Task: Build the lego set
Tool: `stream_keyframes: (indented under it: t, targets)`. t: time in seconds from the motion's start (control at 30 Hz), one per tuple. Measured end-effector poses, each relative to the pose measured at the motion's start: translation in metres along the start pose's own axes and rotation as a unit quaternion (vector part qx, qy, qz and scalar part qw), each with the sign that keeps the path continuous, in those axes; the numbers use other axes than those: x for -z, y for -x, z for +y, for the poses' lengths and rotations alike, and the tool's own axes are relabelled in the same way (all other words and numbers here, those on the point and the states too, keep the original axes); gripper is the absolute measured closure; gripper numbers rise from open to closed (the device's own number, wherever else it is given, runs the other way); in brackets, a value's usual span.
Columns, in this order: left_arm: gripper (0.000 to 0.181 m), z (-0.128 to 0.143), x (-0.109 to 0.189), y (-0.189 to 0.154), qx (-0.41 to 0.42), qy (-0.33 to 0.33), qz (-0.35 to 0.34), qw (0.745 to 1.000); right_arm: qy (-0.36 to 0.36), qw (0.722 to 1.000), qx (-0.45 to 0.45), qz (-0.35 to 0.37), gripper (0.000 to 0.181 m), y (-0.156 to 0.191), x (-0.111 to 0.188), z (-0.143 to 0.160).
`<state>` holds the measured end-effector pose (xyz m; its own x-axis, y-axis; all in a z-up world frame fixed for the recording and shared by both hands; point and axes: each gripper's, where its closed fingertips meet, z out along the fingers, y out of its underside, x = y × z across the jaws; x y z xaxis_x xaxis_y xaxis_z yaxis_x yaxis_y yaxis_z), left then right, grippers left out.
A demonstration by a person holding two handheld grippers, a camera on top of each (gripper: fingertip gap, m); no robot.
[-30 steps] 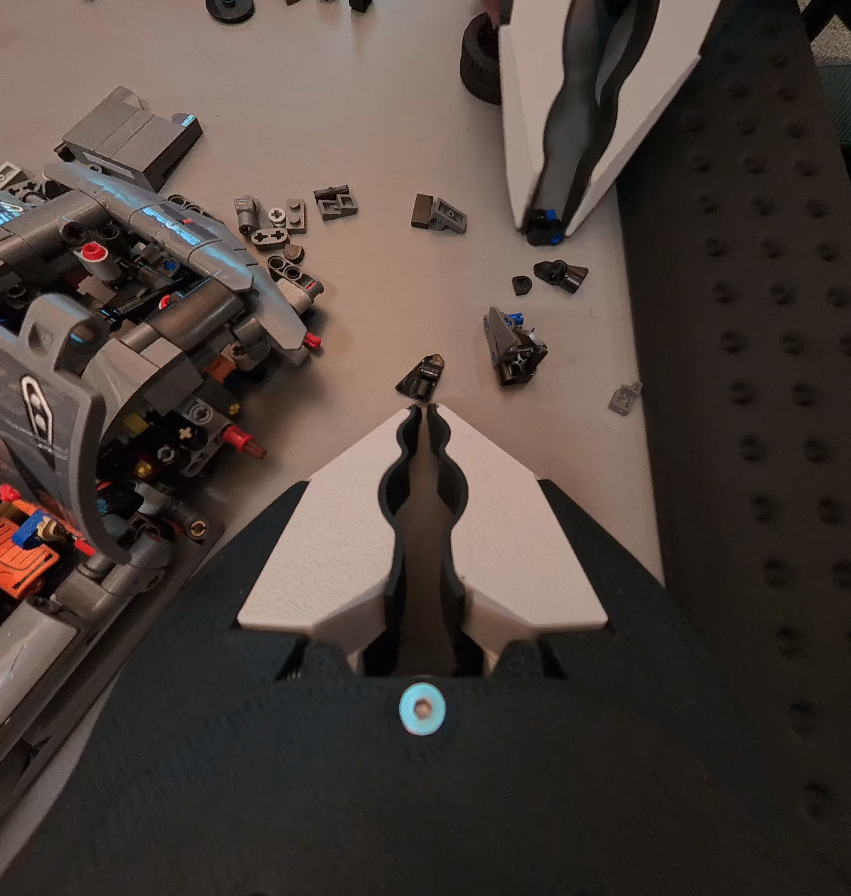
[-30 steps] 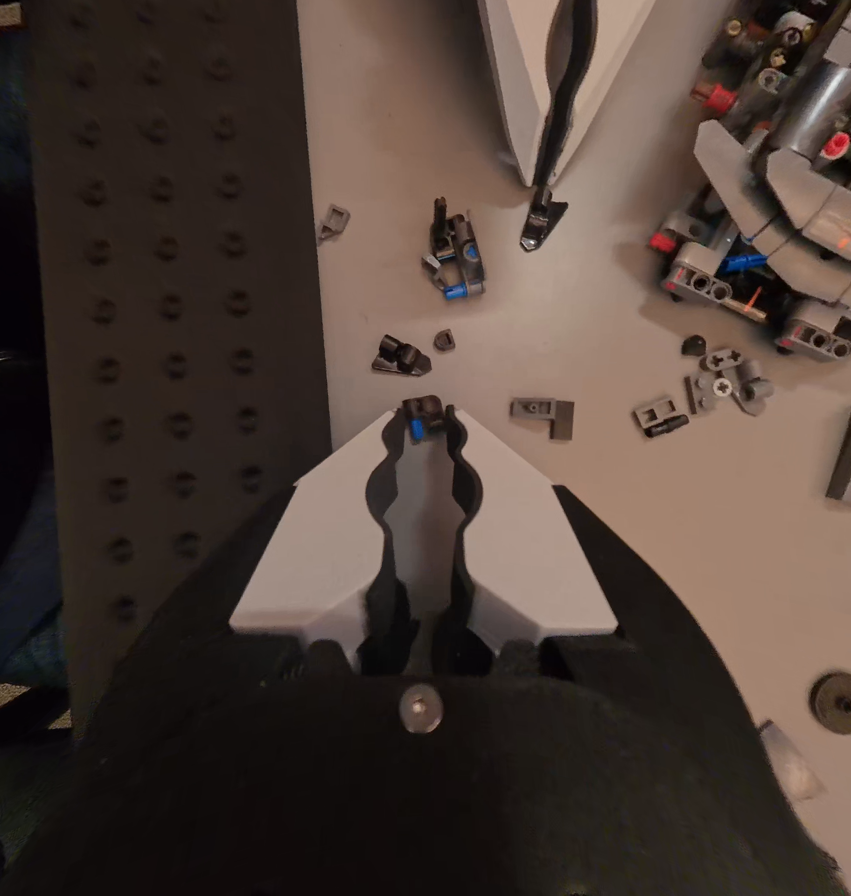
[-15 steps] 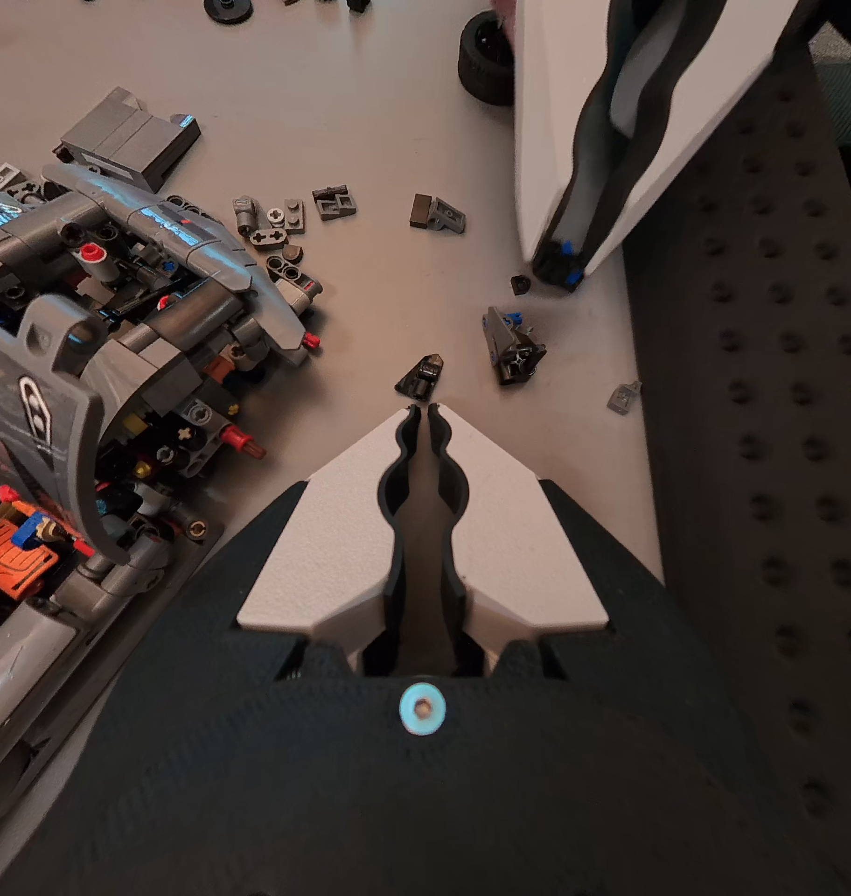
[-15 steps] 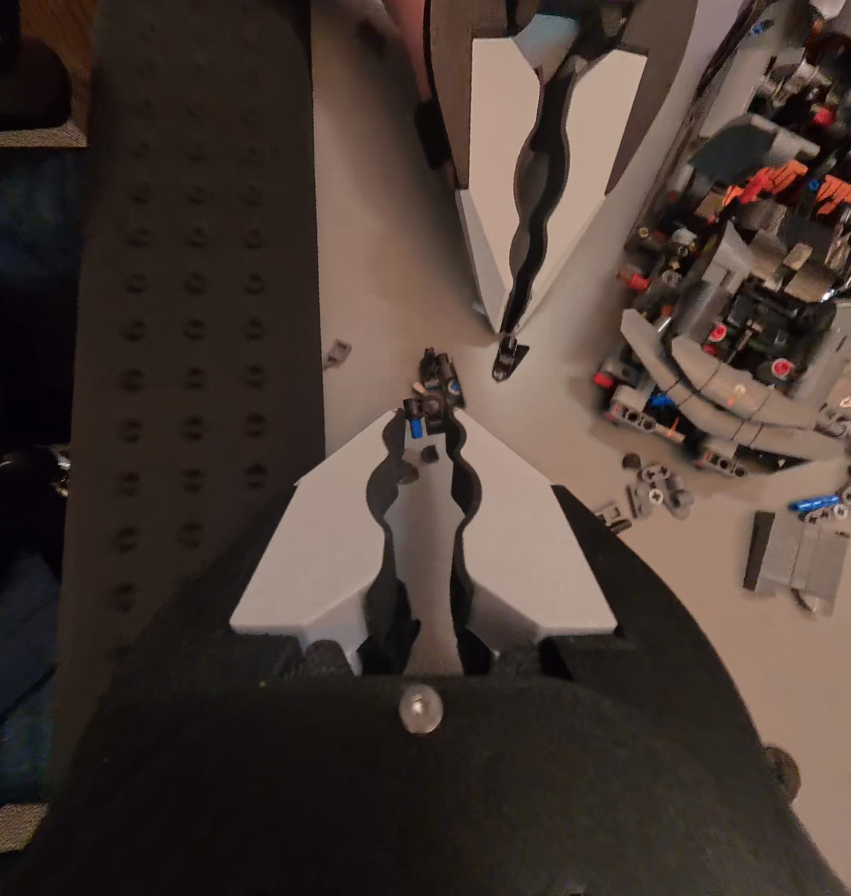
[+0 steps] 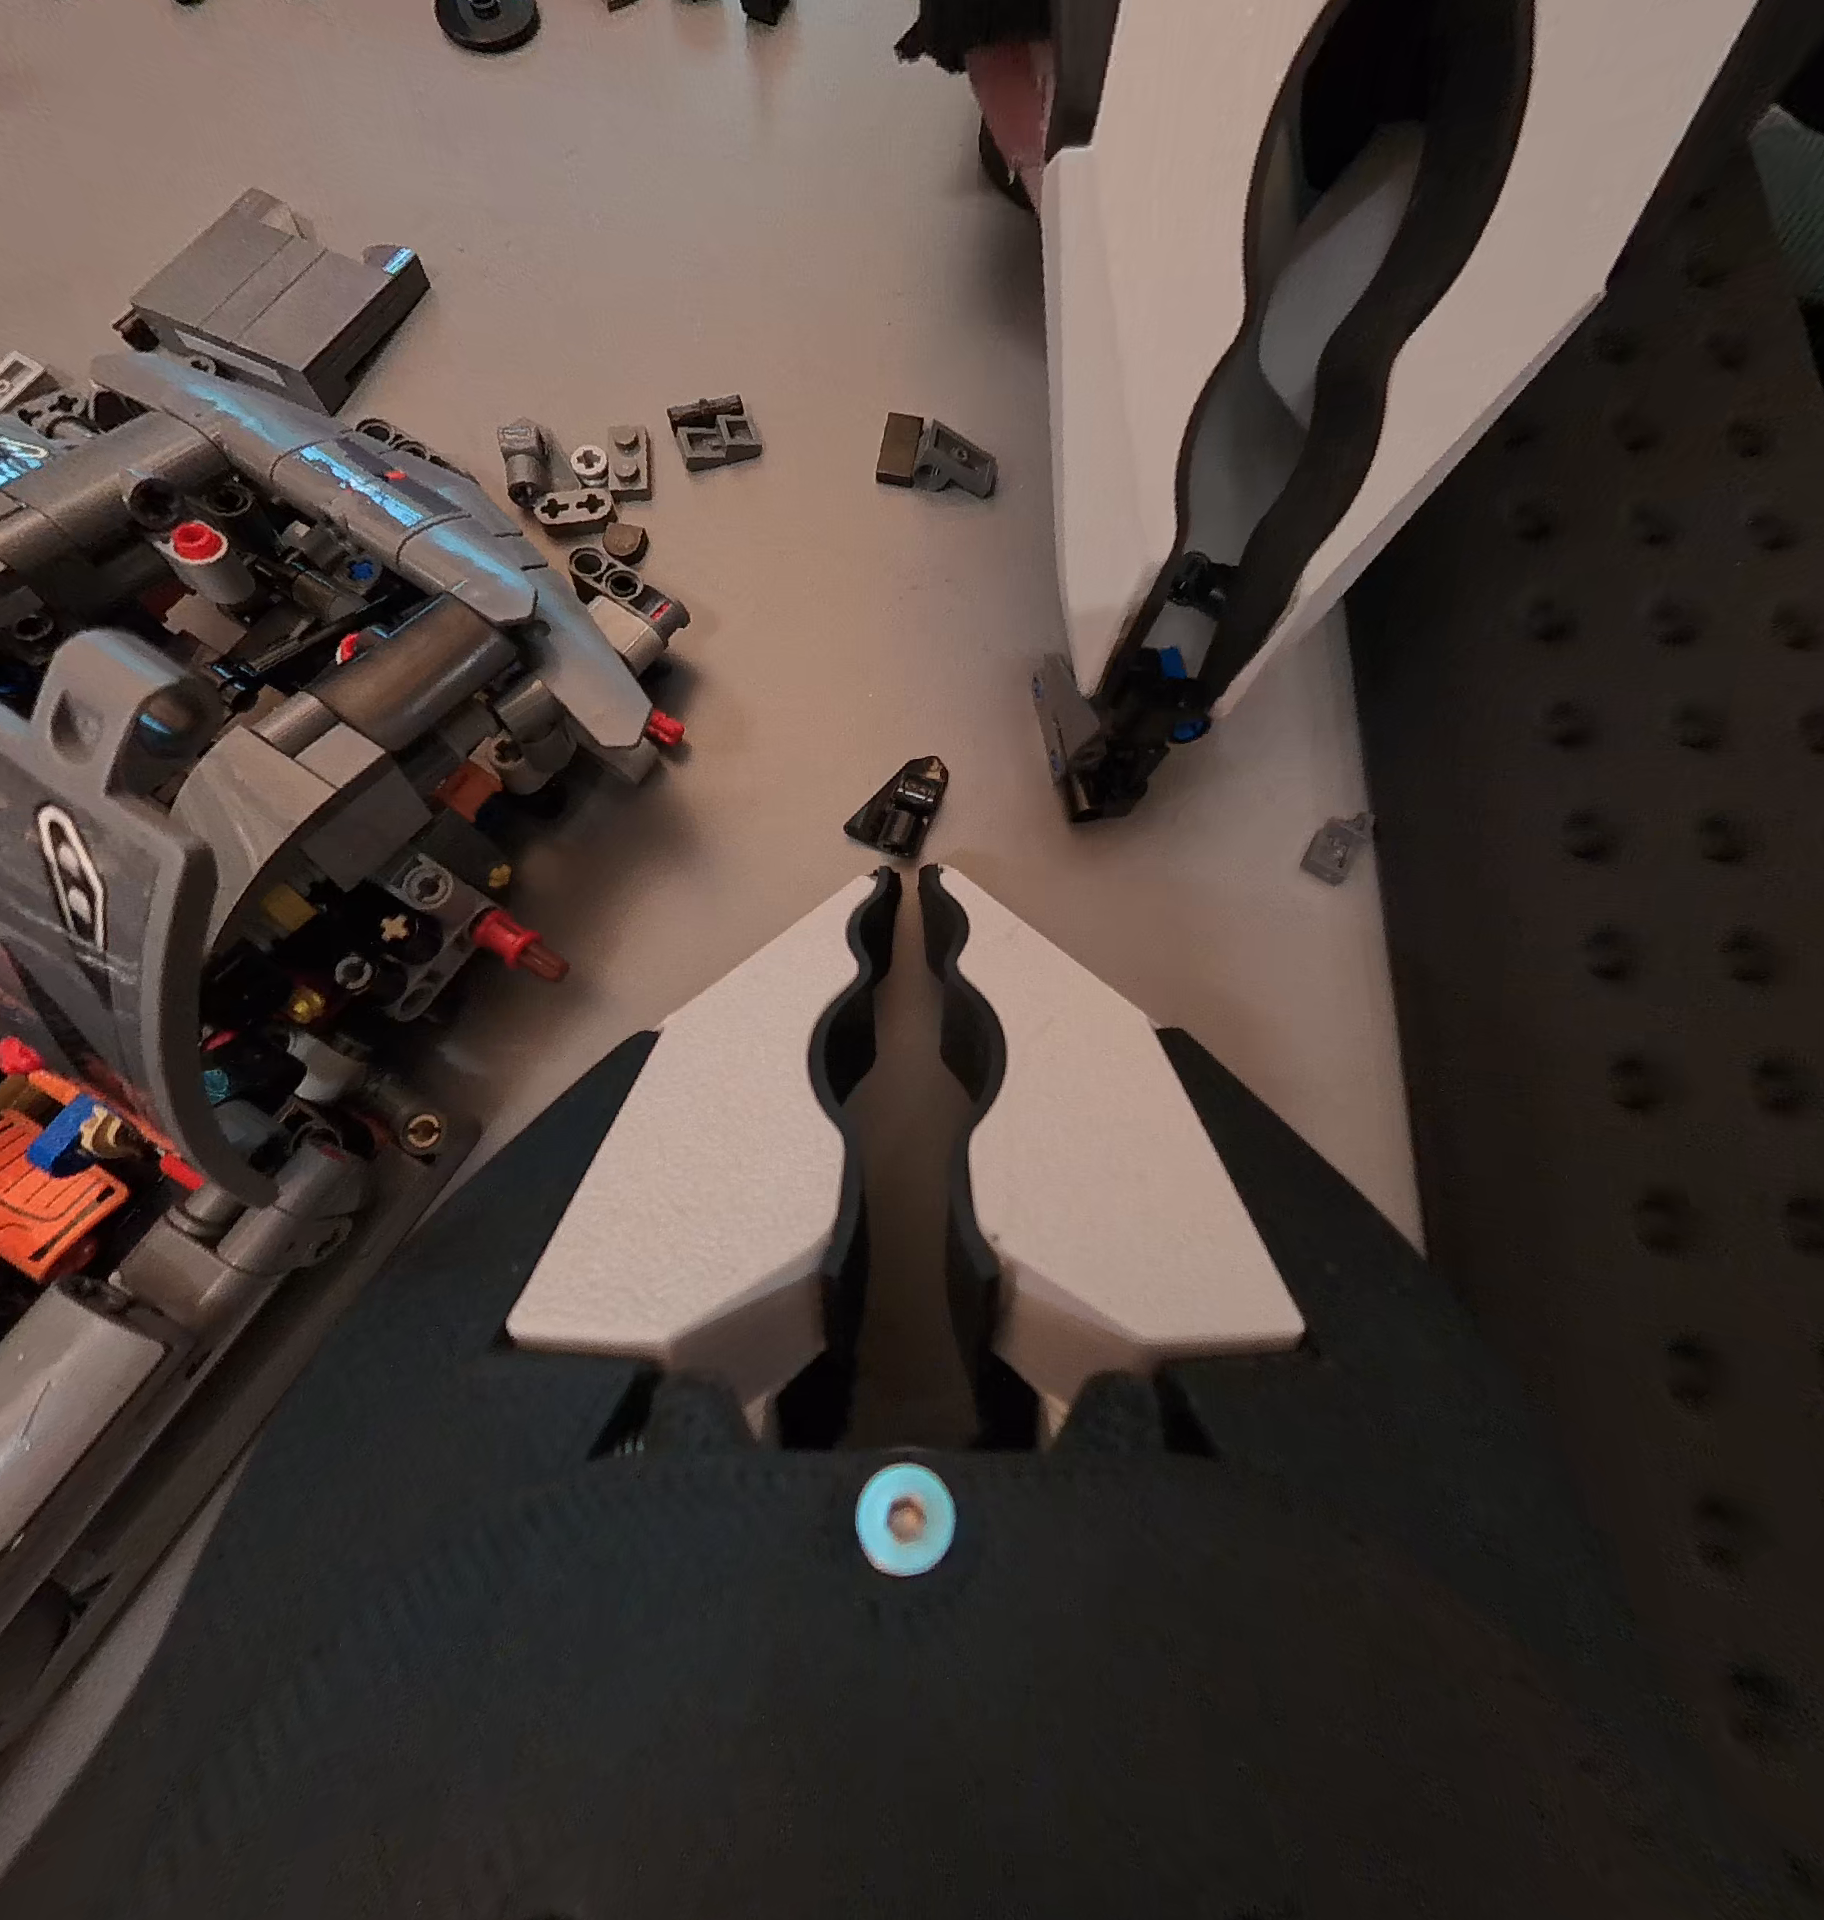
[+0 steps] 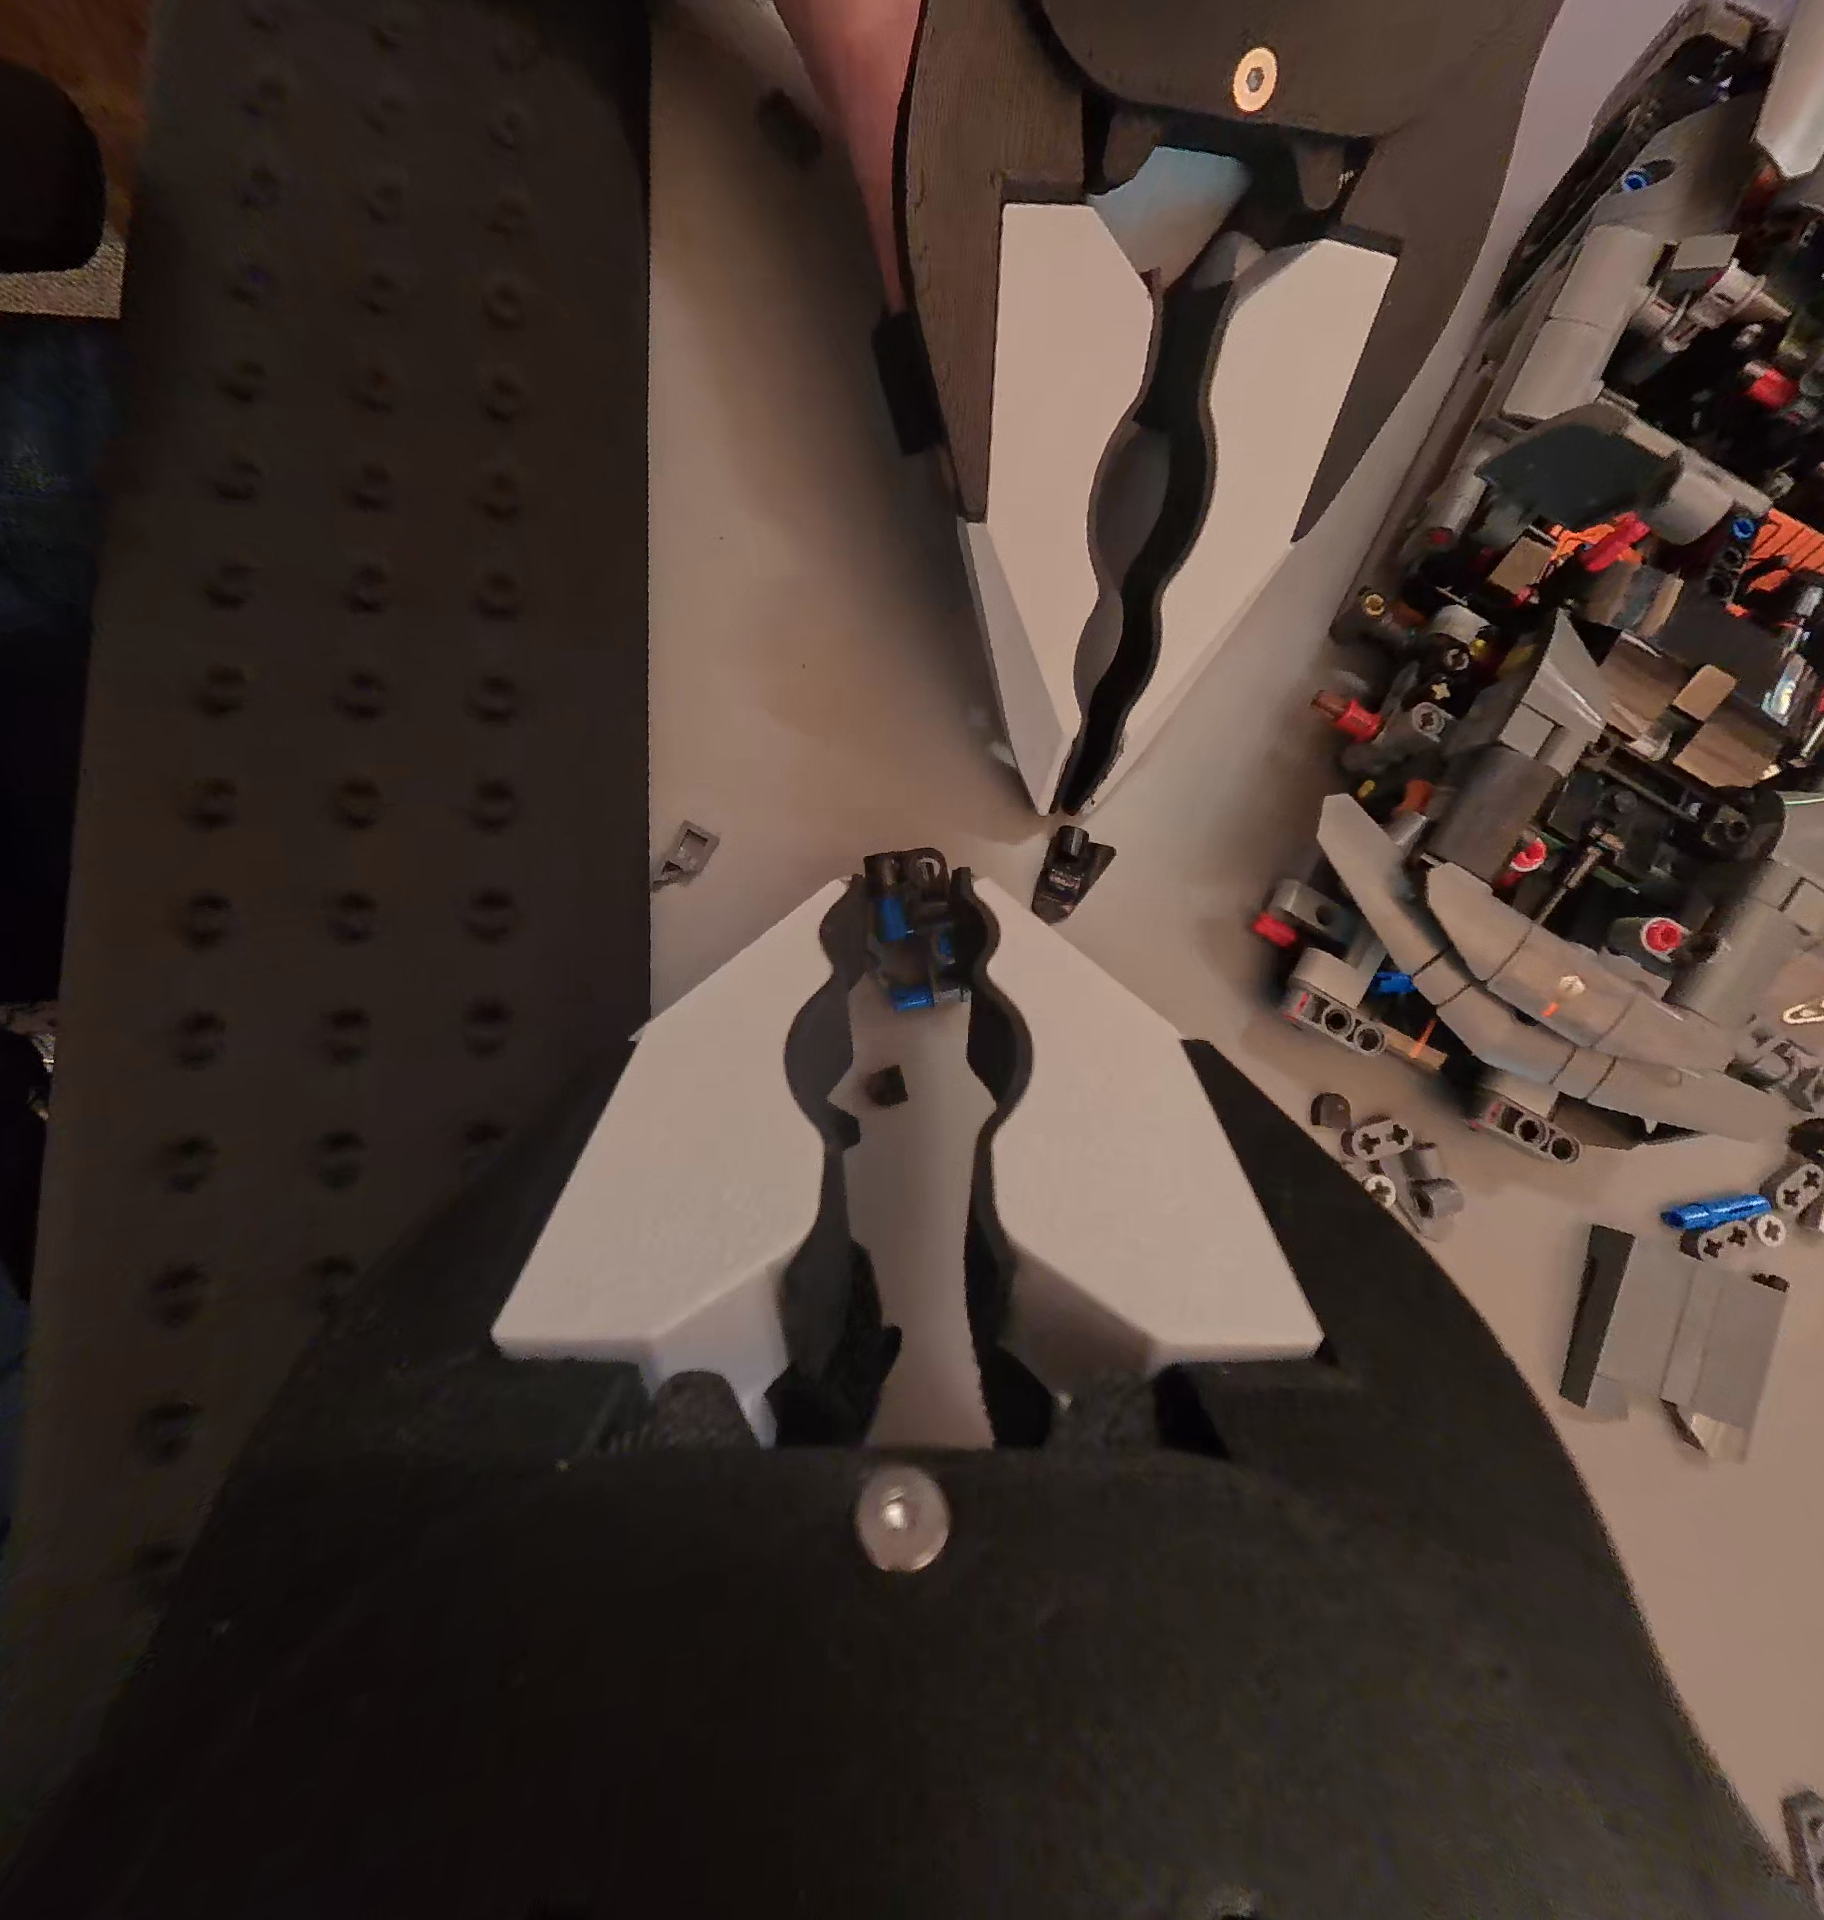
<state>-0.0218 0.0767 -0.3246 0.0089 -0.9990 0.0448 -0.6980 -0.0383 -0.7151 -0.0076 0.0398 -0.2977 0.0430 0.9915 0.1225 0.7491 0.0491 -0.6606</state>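
meanwhile the right gripper (image 6: 906, 883), fingers still pinching a small black-and-blue piece (image 6: 913, 925), has carried it onto the black sub-assembly (image 5: 1110, 753) on the worktop (image 5: 783, 260), likely joining them; left gripper (image 5: 909, 875) waits, fingers nearly pressed together, beside a black wedge (image 5: 900, 800)

Both wrist views face each other, close over one table (image 5: 804, 260).

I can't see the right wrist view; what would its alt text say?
The right gripper pinches a small black and blue lego piece above a pale table. The left gripper points at a small black piece, with a half-built grey model to the right.
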Motion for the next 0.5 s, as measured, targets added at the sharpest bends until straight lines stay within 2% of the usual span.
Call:
stream_keyframes:
  t: [0.23, 0.33, 0.5]
  targets:
    - [0.171, -0.002, 0.006, 0.005, 0.006, -0.009, -0.011, 1.0, -0.014, 1.0, -0.001, 0.003, 0.167, -0.003, 0.008, -0.002]
    - [0.171, -0.009, 0.01, 0.003, -0.019, -0.022, -0.02, 0.999, -0.016, 1.0, 0.0, 0.006, 0.167, -0.006, 0.012, -0.001]
    - [0.168, -0.022, 0.013, -0.015, -0.032, -0.058, 0.021, 0.998, -0.018, 1.0, 0.015, 0.017, 0.168, -0.009, 0.015, -0.002]
